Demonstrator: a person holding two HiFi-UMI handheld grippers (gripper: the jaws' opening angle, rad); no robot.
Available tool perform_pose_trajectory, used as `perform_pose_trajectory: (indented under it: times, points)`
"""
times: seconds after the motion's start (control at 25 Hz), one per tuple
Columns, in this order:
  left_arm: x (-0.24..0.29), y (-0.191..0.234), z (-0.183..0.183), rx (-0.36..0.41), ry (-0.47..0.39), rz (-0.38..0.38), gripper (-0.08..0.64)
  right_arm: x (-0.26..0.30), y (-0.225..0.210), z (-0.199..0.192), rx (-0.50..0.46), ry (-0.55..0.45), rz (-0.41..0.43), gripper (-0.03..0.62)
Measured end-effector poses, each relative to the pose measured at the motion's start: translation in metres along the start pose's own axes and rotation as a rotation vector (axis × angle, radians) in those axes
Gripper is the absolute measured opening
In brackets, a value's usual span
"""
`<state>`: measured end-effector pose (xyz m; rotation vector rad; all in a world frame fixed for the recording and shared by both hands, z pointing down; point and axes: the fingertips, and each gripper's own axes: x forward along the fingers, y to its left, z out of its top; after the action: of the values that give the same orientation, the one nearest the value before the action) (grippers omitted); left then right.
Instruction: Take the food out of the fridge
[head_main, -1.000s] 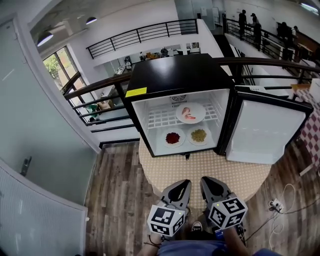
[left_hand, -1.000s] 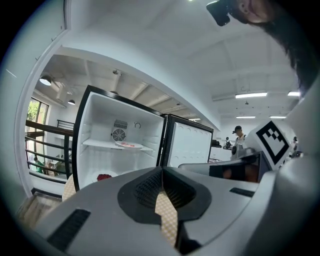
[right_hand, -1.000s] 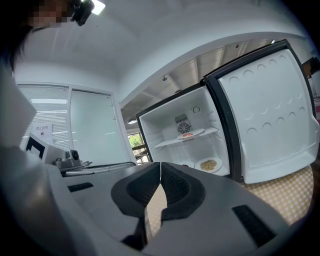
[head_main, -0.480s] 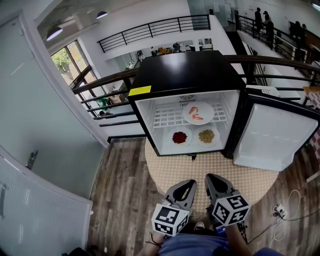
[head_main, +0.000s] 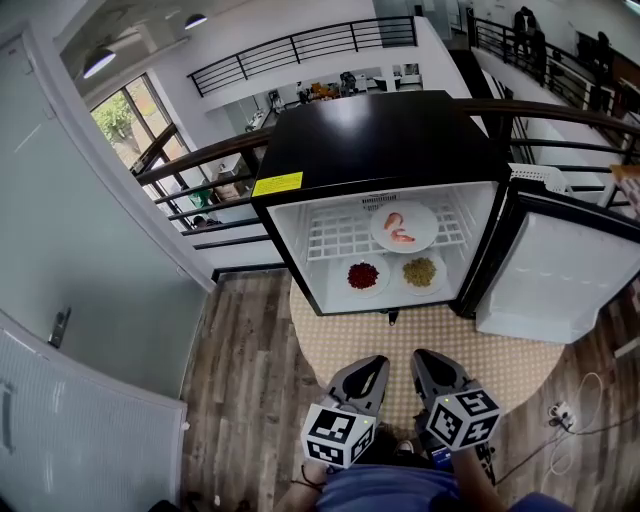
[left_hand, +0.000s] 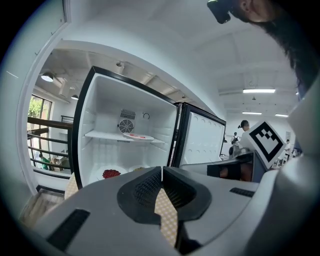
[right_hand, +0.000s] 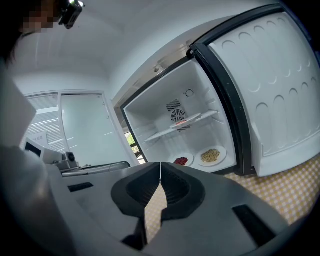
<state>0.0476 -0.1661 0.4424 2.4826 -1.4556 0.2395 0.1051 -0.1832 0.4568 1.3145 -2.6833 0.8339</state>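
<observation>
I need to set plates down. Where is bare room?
Bare: wire shelf left of the pink-food plate; mat in front of the fridge. Crowded: fridge floor, with the red-food plate beside the yellow-food plate.

The fridge (head_main: 380, 140) is black outside, white inside, with a yellow sticker (head_main: 277, 184). It holds red food (head_main: 362, 275), yellowish food (head_main: 419, 270) and maybe pink food (head_main: 401, 227). The mat (head_main: 420, 340) has tan checks.

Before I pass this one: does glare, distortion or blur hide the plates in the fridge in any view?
Head view: fisheye bends the railings, a pale sheen sits on the fridge top, the plates read sharp. Left gripper view: dark round vignette, the shut left claw fills the foreground, plates small. Right gripper view: same vignette, right claw looms, lower plates clear.
</observation>
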Motion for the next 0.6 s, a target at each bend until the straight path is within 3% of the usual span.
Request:
perform_pose_trajectory:
  times: [0.36,0.6]
  points:
    - [0.036,0.05,0.003,-0.024,0.023,-0.014,0.02,0.055,-0.011,0.012,0.038,0.022,-0.038,0.02]
    - [0.056,0.084,-0.006,-0.078,0.044,-0.008,0.02,0.088,-0.023,0.012,0.069,0.054,-0.053,0.02]
